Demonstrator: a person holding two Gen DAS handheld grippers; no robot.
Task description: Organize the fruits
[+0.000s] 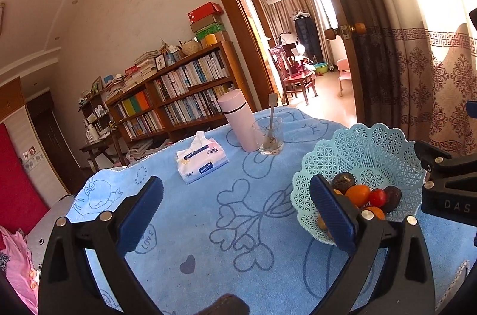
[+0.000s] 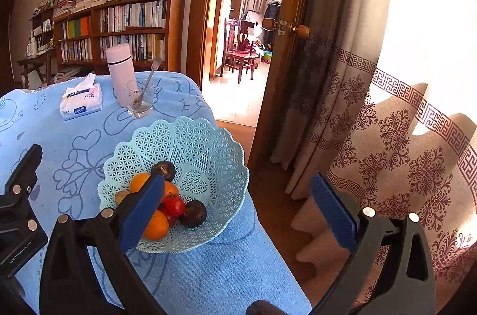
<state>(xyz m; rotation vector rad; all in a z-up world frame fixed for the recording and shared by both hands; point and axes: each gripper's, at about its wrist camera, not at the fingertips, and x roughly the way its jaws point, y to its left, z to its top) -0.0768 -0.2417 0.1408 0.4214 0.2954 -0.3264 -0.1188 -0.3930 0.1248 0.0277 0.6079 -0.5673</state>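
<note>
A light blue lattice basket [image 1: 369, 148] [image 2: 208, 154] stands on the blue tablecloth near the table's right edge. It holds oranges [image 2: 156, 225] [image 1: 357, 193], small red tomatoes [image 2: 175, 205] [image 1: 378, 197] and dark round fruits [image 2: 193, 213] [image 1: 343, 181]. My left gripper [image 1: 238, 213] is open and empty above the cloth, left of the basket; its right finger overlaps the basket's near rim. My right gripper [image 2: 238, 213] is open and empty, hovering over the basket's right side and the table edge. Each gripper shows at the edge of the other's view.
A pink thermos [image 1: 238, 121] [image 2: 119, 73], a glass with a spoon [image 1: 268, 136] [image 2: 139, 98] and a tissue pack [image 1: 201, 161] [image 2: 81, 101] stand at the far side of the table. Bookshelves are behind. A doorway and patterned curtain [image 2: 387, 121] are right of the table.
</note>
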